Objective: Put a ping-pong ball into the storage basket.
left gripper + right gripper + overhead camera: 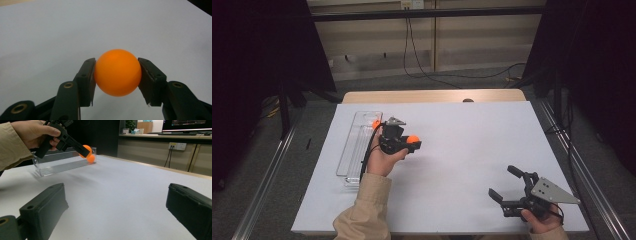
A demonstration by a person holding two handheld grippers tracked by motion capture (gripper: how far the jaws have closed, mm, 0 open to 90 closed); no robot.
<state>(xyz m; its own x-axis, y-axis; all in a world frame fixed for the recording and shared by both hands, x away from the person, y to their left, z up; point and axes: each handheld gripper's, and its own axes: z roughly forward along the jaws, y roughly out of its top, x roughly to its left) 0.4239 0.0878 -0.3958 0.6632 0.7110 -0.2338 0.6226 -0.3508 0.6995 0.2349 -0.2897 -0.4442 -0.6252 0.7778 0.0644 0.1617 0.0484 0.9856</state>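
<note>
My left gripper (414, 144) is shut on an orange ball (412, 139) and holds it above the white table, just right of a clear plastic tray (357, 150). In the left gripper view the ball (117, 72) sits squarely between the two black pads (86, 80). A second orange ball (375, 124) lies at the far end of the tray. My right gripper (503, 181) rests low at the front right with its jaws wide apart and nothing between them. From the right gripper view (117, 207) I see the held ball (86, 148) above the second ball (91, 158).
A white sheet (462, 150) covers the table, with a wooden edge (432, 95) at the far side. Metal rails (267, 170) run along both sides. Black cables (422, 60) hang down behind the table, over the floor.
</note>
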